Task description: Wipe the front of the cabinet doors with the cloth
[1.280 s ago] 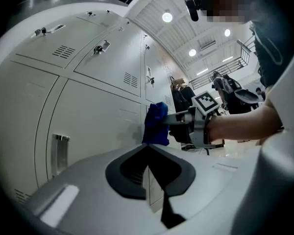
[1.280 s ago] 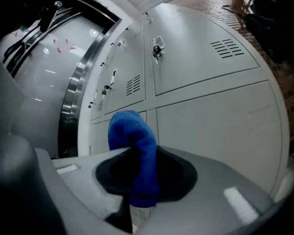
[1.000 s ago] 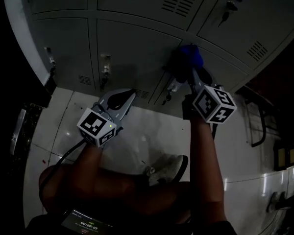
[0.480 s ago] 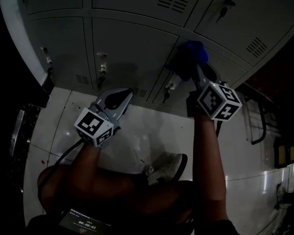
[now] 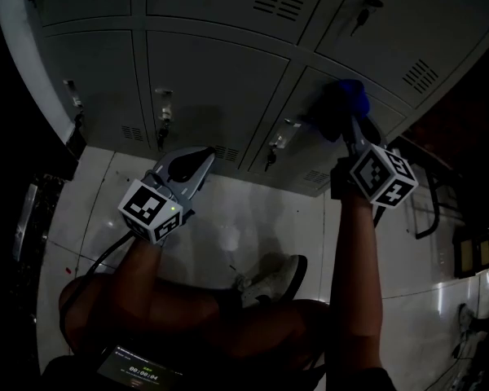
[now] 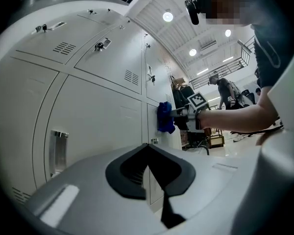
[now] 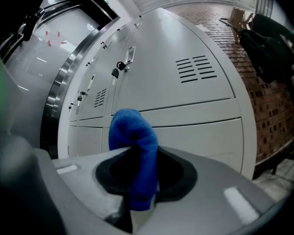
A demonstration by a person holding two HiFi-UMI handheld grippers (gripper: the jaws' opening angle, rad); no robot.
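Cloth partly inside right gripper

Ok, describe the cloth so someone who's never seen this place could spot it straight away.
Start at the wall of grey metal lockers. At a lower-row door on the right, the right gripper holds the cloth pinched in its fingers. It is a bunched, bright blue terry cloth, the only coloured thing against the plain grey doors.

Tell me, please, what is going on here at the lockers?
A person holds a gripper in each hand. The right gripper is shut on a blue cloth and presses it against the front of a lower cabinet door. The left gripper is shut and empty, held low off to the side, wiping nothing.
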